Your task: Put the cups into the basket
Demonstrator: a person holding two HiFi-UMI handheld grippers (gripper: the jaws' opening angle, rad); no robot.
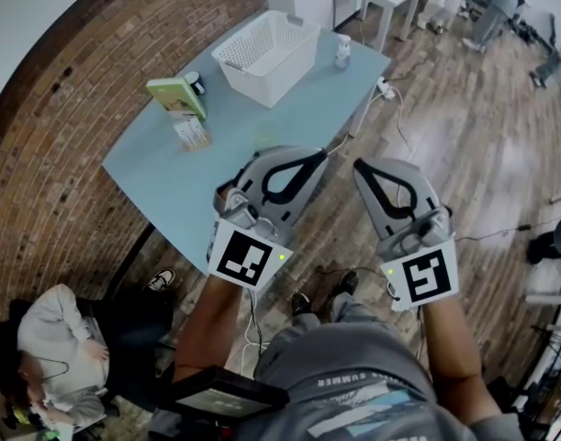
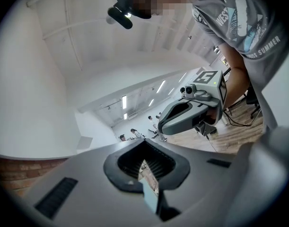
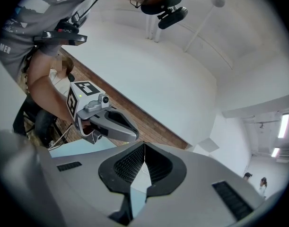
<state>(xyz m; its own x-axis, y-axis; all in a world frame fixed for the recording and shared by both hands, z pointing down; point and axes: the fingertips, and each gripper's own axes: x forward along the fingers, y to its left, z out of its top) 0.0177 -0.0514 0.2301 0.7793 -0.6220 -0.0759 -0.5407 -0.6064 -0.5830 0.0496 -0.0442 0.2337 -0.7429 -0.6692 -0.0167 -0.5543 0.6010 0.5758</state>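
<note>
Cup [image 1: 342,53] just beside basket [image 1: 282,79], far across tabletop [image 1: 234,145]. Left tongs [image 1: 319,156] and right tongs [image 1: 363,168] closed together, empty. Risk: reaching in unopened could topple the cup.

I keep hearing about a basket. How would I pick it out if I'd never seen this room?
Find the pale blue table standing along the brick wall. At its far end sits the basket: a white, open-topped rectangular tub with slotted sides, far bigger than the green box and the small pale item on either side of it.
</note>
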